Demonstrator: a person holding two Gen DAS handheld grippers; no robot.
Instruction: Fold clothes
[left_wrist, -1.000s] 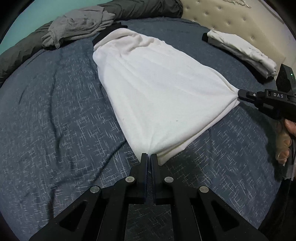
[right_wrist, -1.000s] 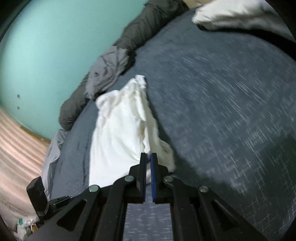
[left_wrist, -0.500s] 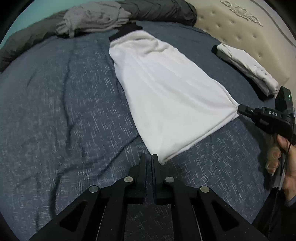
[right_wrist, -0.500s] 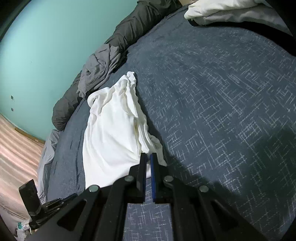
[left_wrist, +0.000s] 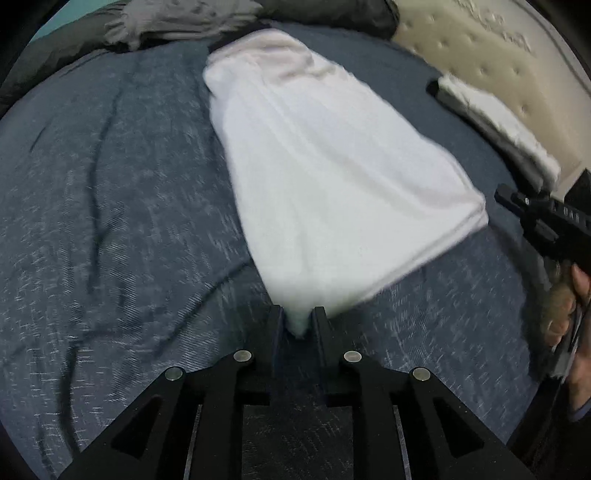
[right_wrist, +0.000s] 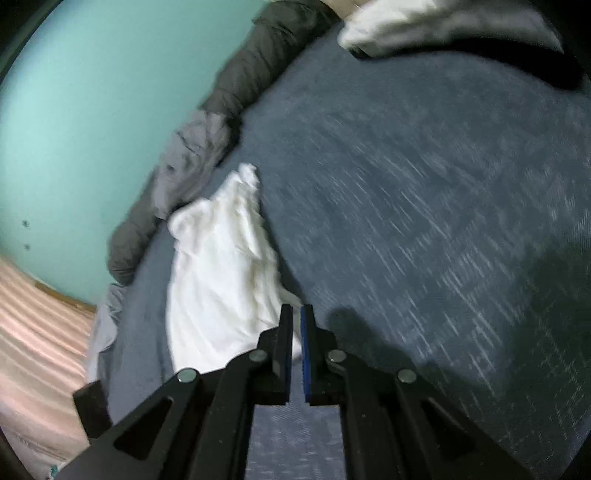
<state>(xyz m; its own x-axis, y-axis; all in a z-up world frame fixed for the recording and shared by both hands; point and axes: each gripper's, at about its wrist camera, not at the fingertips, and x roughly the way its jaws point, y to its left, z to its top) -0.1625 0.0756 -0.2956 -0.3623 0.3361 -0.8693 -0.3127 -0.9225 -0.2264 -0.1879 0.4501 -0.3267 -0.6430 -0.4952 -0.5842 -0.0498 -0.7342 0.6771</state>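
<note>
A white garment (left_wrist: 332, 177) lies spread lengthwise on the blue bedspread (left_wrist: 110, 221). My left gripper (left_wrist: 298, 314) is at its near corner. Its jaws are opening, and the corner's tip hangs loose between them. In the left wrist view, my right gripper (left_wrist: 498, 195) is at the right, with a hand (left_wrist: 565, 306) on its grip. Its tip stands a little off the garment's right corner, which lies flat. In the right wrist view, the right gripper (right_wrist: 296, 314) is shut, and the garment (right_wrist: 214, 280) lies just beyond and left of its fingers.
A crumpled grey garment (left_wrist: 177, 18) and a rolled dark duvet (right_wrist: 258, 62) line the far edge by the teal wall. A folded white stack (left_wrist: 498, 122) lies near the beige tufted headboard (left_wrist: 480, 48). Bare bedspread stretches left of the garment.
The left jaws have parted around the near corner. The right corner was pulled to a point at the right gripper. It now lies flat, clear of that gripper's tip.
</note>
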